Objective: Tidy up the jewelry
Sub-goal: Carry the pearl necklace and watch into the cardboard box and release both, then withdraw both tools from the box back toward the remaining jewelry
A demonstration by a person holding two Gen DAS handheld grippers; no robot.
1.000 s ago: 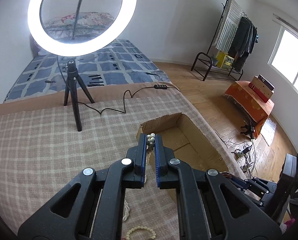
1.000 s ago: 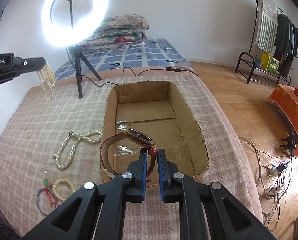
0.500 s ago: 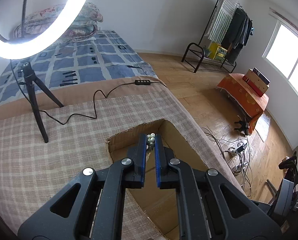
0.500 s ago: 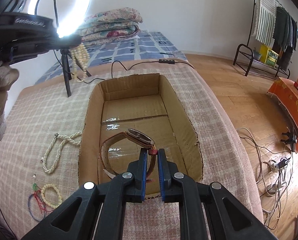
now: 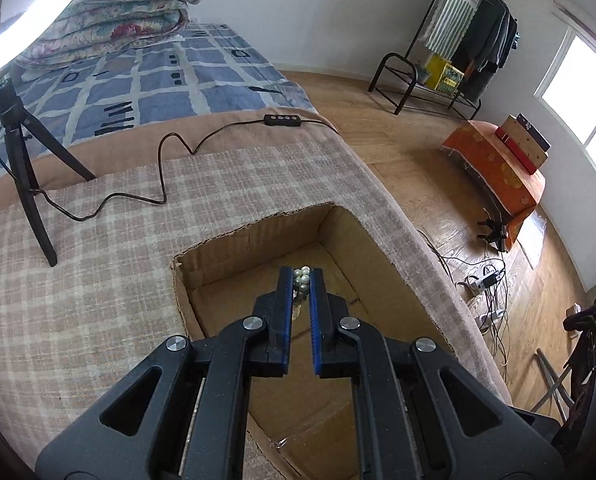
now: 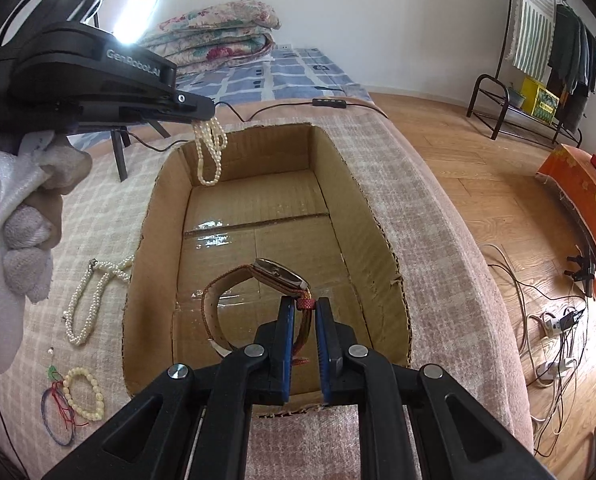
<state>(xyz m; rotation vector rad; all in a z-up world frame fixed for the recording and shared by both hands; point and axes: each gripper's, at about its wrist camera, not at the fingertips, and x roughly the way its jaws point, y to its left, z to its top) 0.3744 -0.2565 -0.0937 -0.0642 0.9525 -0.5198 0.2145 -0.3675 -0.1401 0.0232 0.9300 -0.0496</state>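
An open cardboard box (image 6: 362, 208) sits on the plaid bed cover; it also shows in the left wrist view (image 5: 234, 248). My left gripper (image 5: 301, 280) is shut on a pearl necklace (image 5: 302, 278), which hangs in loops (image 6: 209, 152) over the box's far left corner. My right gripper (image 6: 304, 306) is shut on the strap of a wristwatch (image 6: 278, 276) with a brown band, held over the near part of the box.
On the cover left of the box lie another pearl necklace (image 6: 88, 300), a cream bead bracelet (image 6: 83, 392) and thin red and blue cords (image 6: 58, 412). A ring light tripod (image 5: 22, 176) and its cable (image 5: 158, 176) stand behind. The bed edge drops to the wooden floor on the right.
My left gripper has carried the pearl necklace to the right, from over the cover to over the box's far left corner. My right gripper with the watch moved slightly forward over the box.
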